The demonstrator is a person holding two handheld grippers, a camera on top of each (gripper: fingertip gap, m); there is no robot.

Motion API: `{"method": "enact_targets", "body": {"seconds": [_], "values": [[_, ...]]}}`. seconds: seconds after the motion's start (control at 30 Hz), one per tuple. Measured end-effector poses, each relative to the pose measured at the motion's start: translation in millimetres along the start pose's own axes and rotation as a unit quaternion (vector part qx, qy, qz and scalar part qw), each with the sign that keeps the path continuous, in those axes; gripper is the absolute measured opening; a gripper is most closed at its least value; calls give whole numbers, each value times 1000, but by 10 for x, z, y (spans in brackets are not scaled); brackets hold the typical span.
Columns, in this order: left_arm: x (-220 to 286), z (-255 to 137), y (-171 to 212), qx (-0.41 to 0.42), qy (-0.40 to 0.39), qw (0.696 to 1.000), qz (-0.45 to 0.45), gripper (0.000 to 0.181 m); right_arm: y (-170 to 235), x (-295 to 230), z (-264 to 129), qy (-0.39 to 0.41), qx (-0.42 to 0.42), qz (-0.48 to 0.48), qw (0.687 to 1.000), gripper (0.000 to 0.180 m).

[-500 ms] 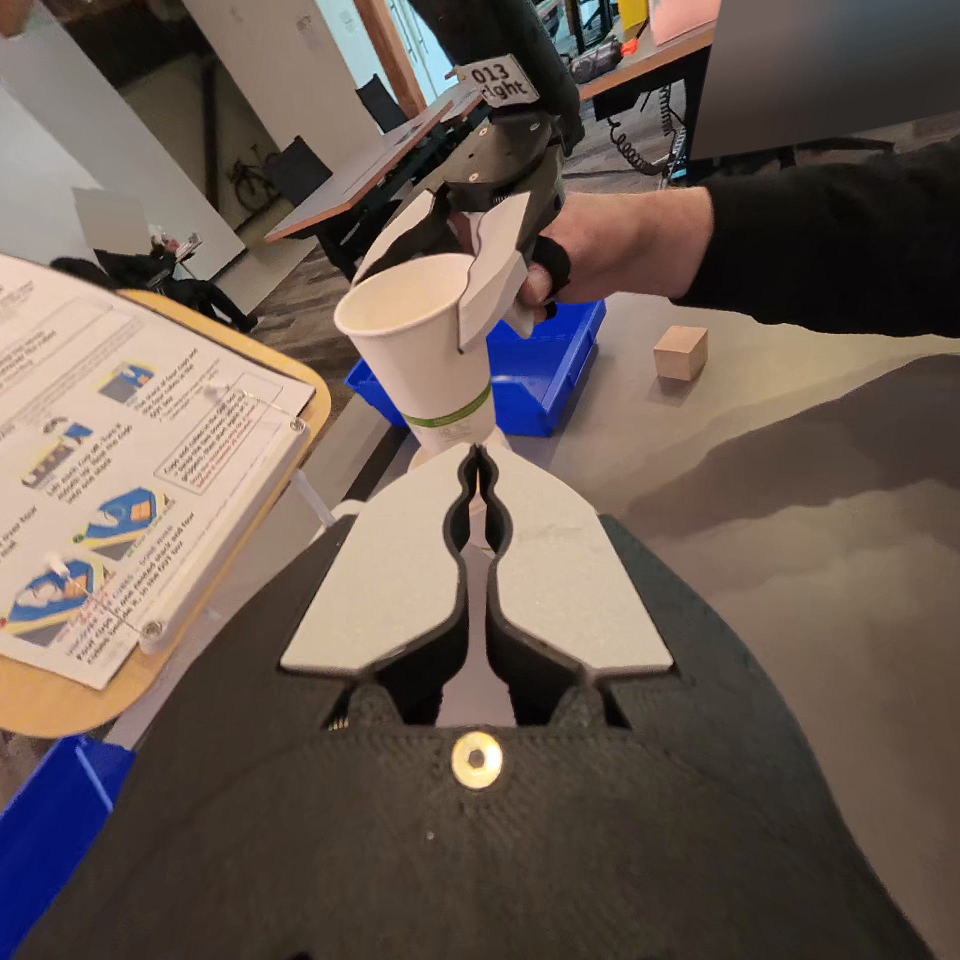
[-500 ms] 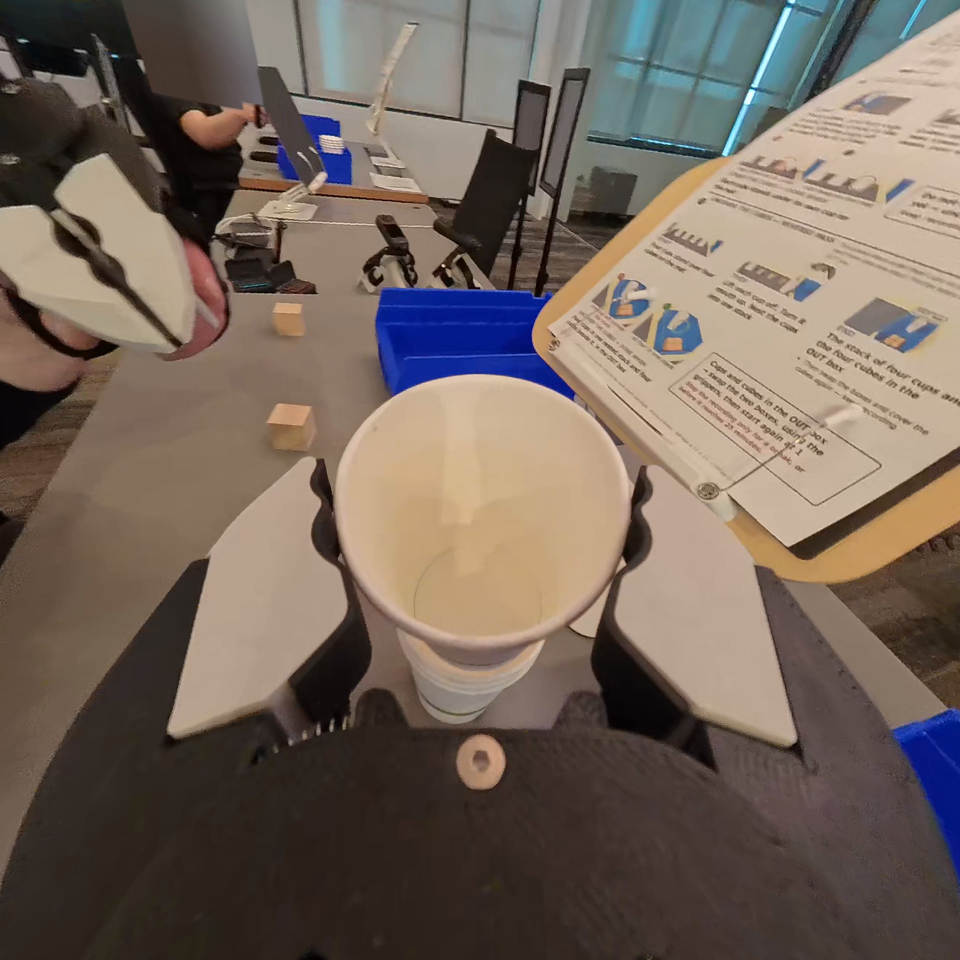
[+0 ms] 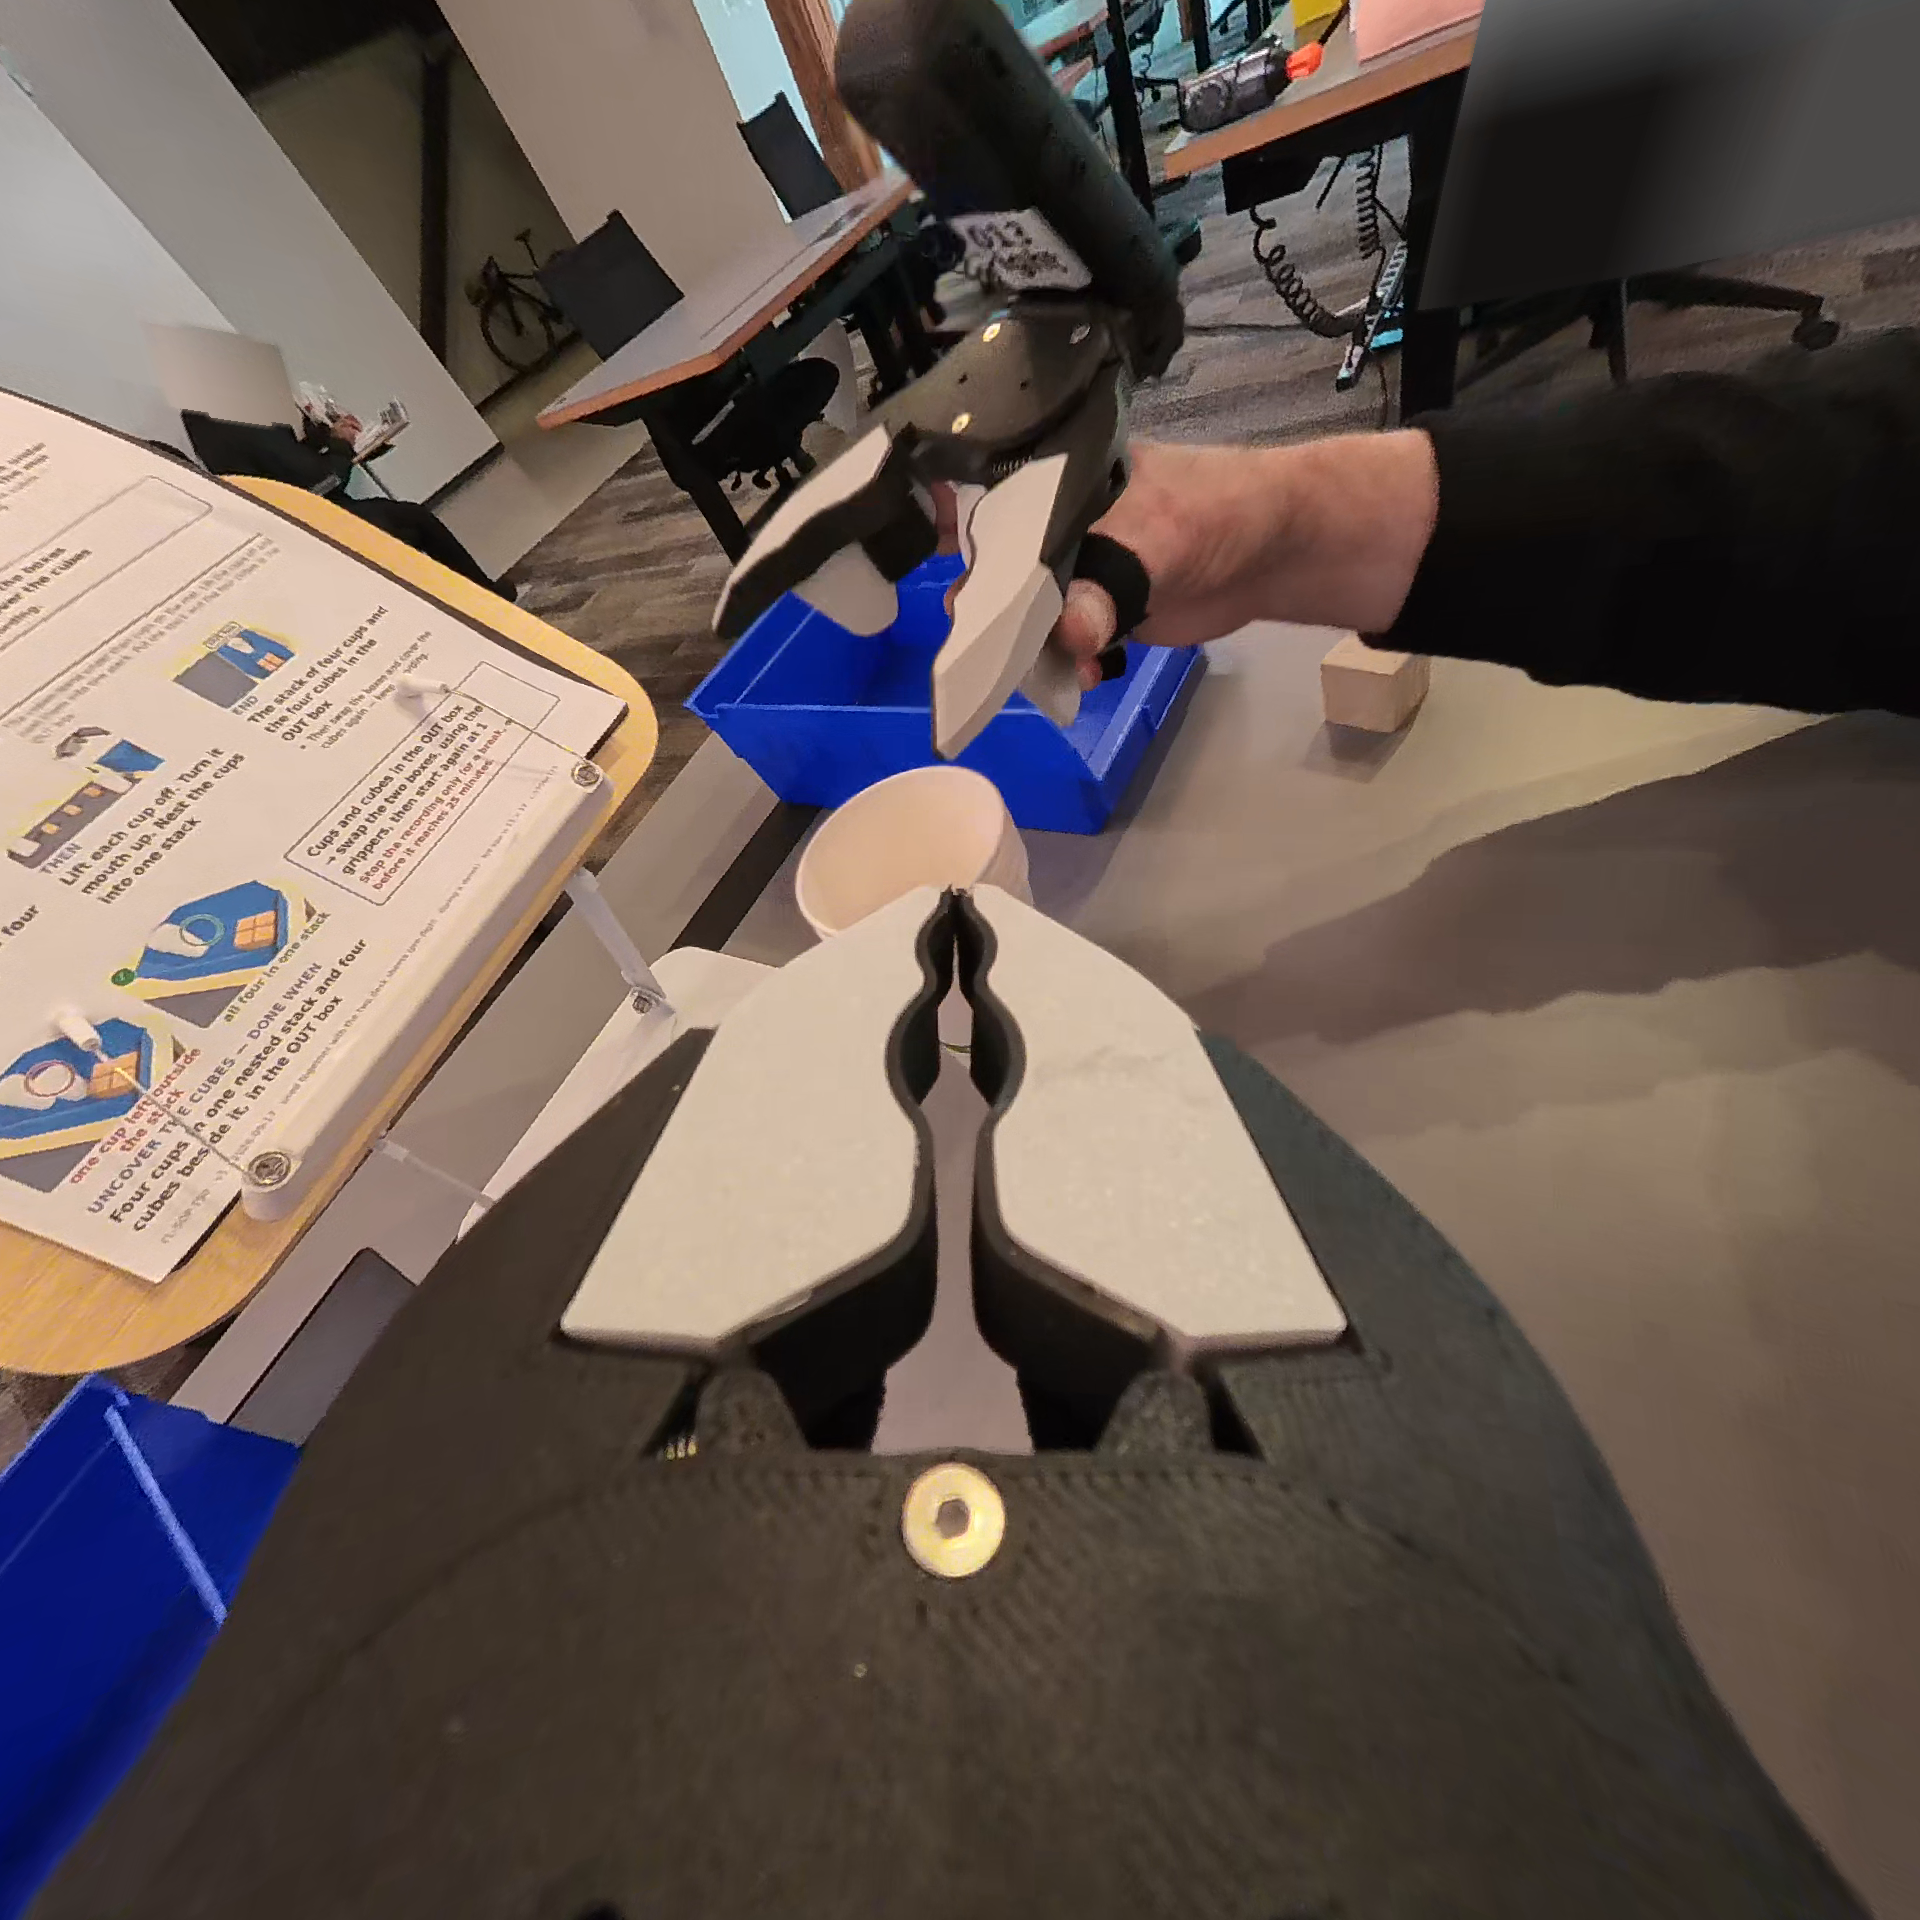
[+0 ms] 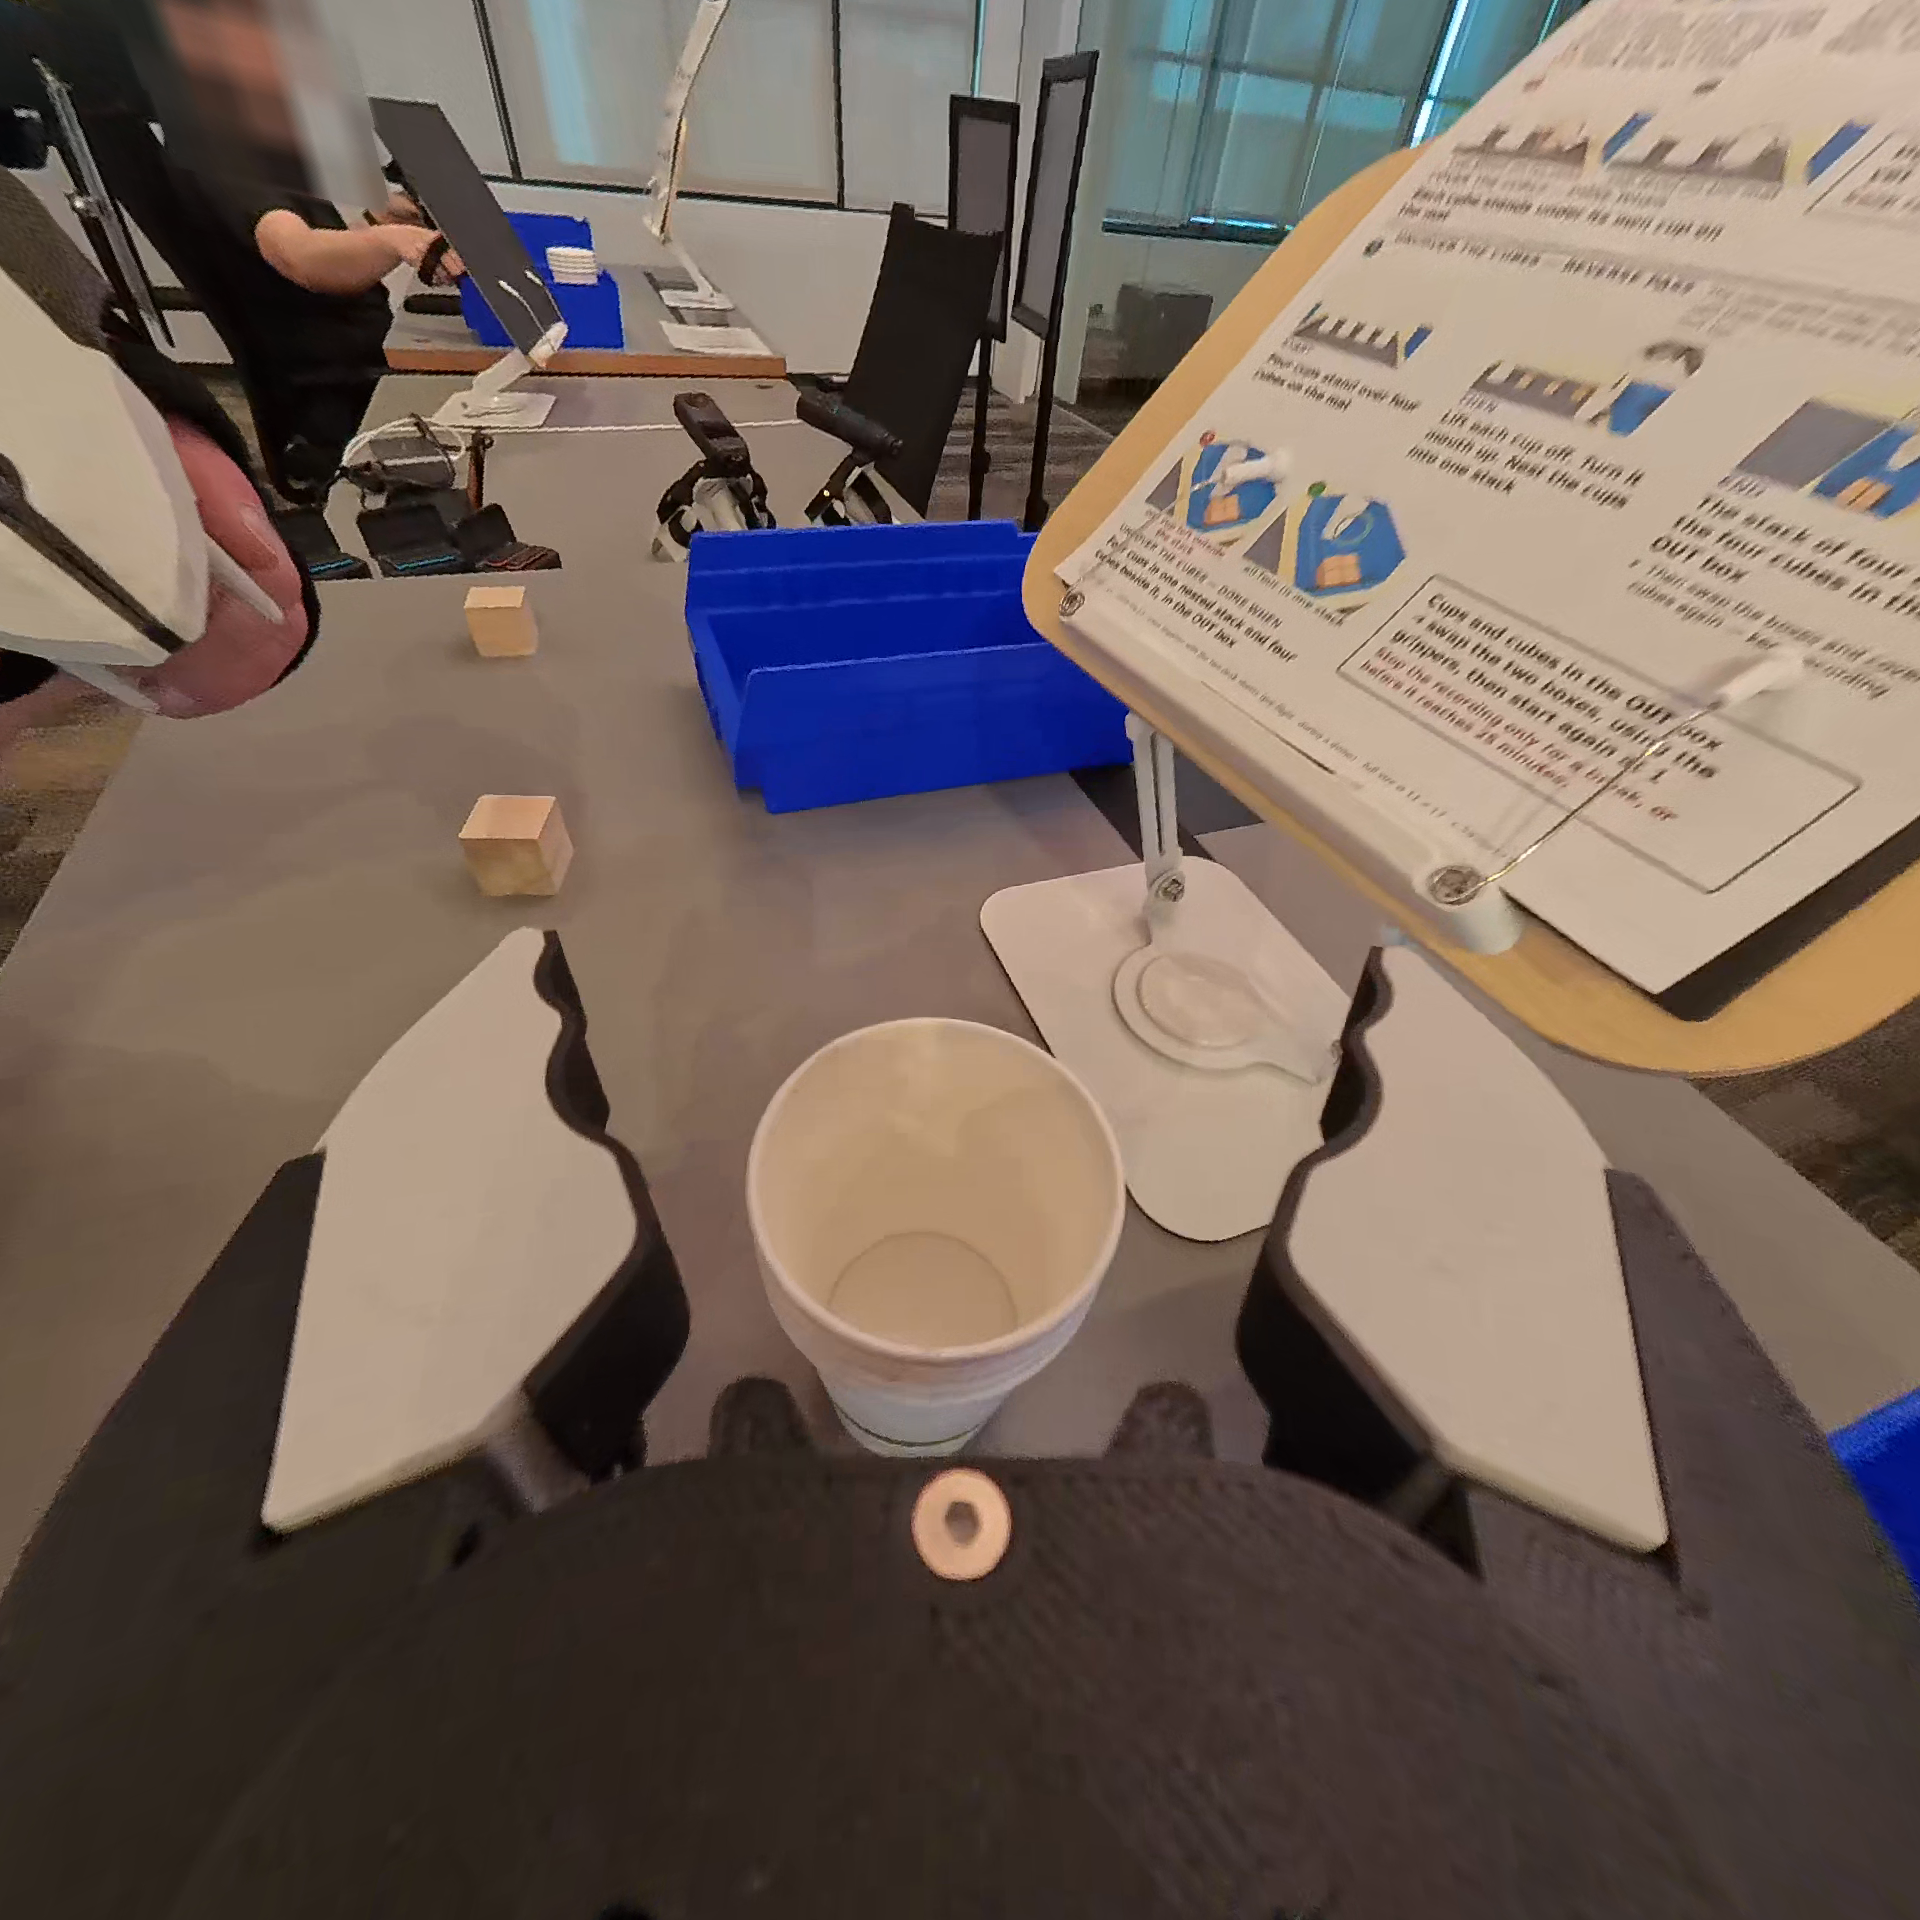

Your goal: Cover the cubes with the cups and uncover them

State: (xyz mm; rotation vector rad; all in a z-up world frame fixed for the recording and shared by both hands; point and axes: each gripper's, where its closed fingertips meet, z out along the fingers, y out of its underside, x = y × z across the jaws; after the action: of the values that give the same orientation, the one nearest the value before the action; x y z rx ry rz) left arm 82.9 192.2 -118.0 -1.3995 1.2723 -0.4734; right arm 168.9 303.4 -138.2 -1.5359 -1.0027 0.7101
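In the lower middle of the right wrist view, the right gripper (image 4: 951, 1039) has its two white fingers (image 4: 457, 1226) spread wide, holding nothing. Between them and below stands a stack of white paper cups (image 4: 935, 1236), mouth up on the grey table (image 4: 260, 987), with several rims nested just under the top one and a green band near the base. The fingers are clear of the cup walls on both sides.

In the left wrist view, the left gripper (image 3: 956, 904) fills the lower half of the frame with its fingers closed together, the tips meeting. The tips sit right at the near rim of the cup stack (image 3: 904, 842); whether they pinch the rim or only lie in front of it cannot be told. Above the stack, in the upper middle of that frame, the right gripper (image 3: 862, 665) hangs with its jaws apart, carried by a hand (image 3: 1247, 551) in a black sleeve.

Just right of the cups in the right wrist view is the white base of a document stand (image 4: 1164, 1049), whose wooden board with an instruction sheet (image 4: 1558, 582) fills the upper right. A blue bin (image 4: 894, 686) sits beyond the cups at centre frame. Two wooden cubes (image 4: 516, 844) (image 4: 500, 620) lie uncovered on the table at the left, well apart from the cups, one behind the other. A second blue bin's corner (image 3: 94, 1538) shows at the lower left of the left wrist view.
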Motion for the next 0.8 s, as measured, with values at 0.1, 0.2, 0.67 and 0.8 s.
{"method": "enact_targets", "body": {"seconds": [0.1,0.2,0.67,0.8], "values": [[-31,-14,-16,5,-4,1000,-4,0,-68,3,-68,3,-1,-8,1000,134],[-39,-16,-27,8,-9,1000,-5,0,-107,-31,-125,5,4,-13,1000,130],[-1,158,449,41,-69,991,-106,0,100,-526,-585,19,-52,-101,993,83],[53,393,776,33,-79,987,-137,0,332,-646,-555,-37,-169,-148,974,70]]}}
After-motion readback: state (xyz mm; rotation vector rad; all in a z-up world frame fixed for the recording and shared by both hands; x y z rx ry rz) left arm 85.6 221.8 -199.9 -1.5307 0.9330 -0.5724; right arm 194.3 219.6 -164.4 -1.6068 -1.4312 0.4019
